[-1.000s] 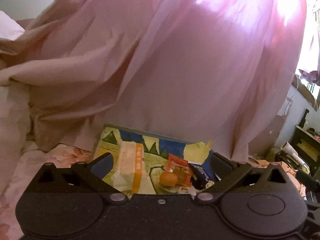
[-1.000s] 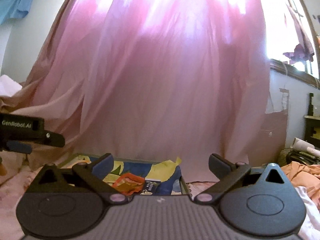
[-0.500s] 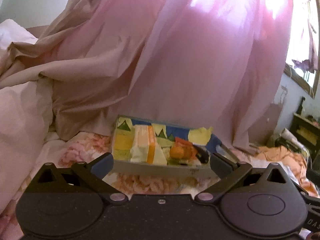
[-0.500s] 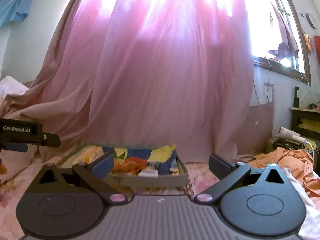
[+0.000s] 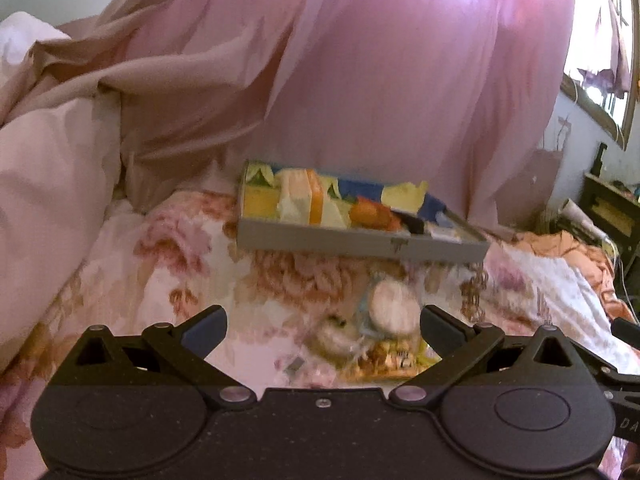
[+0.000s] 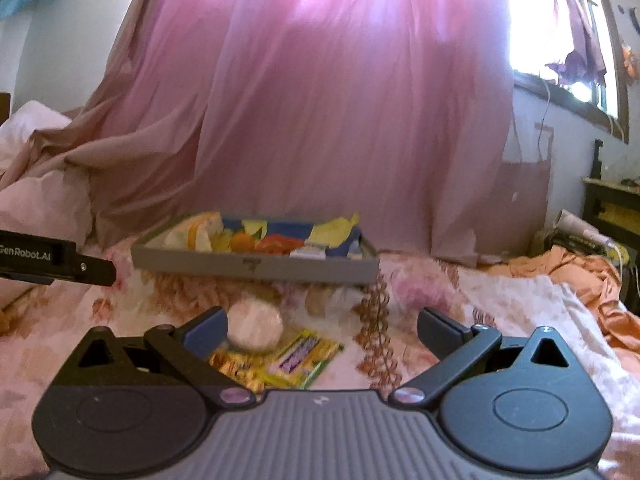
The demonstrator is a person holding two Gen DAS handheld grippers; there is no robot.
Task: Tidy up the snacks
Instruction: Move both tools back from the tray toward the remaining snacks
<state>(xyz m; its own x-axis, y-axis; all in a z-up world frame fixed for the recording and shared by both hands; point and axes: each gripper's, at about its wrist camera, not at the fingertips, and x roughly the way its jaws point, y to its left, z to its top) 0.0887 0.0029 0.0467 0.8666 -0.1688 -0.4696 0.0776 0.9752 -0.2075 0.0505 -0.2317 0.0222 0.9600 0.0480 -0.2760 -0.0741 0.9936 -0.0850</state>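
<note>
A grey tray [image 5: 360, 242] sits on the floral bed cover and holds several snack packs, among them a white and orange pack [image 5: 304, 202] and an orange fruit [image 5: 362, 212]. It also shows in the right wrist view [image 6: 256, 266]. Loose snacks lie in front of it: a round white wrapped cake [image 5: 390, 308], also in the right wrist view [image 6: 256, 324], a yellow pack [image 6: 300, 358] and a gold wrapper [image 5: 390, 354]. My left gripper [image 5: 322, 326] is open and empty above them. My right gripper [image 6: 320, 326] is open and empty beside them.
A pink curtain [image 6: 340, 100] hangs behind the tray. Bunched pink bedding [image 5: 52, 152] rises at the left. An orange cloth [image 6: 580, 280] and dark furniture [image 6: 612, 208] lie at the right. The left gripper's body [image 6: 52, 264] juts in at the left.
Both grippers have drawn back from the tray and tilted down. The tray now sits farther off, and the loose snacks on the bed cover have come into view.
</note>
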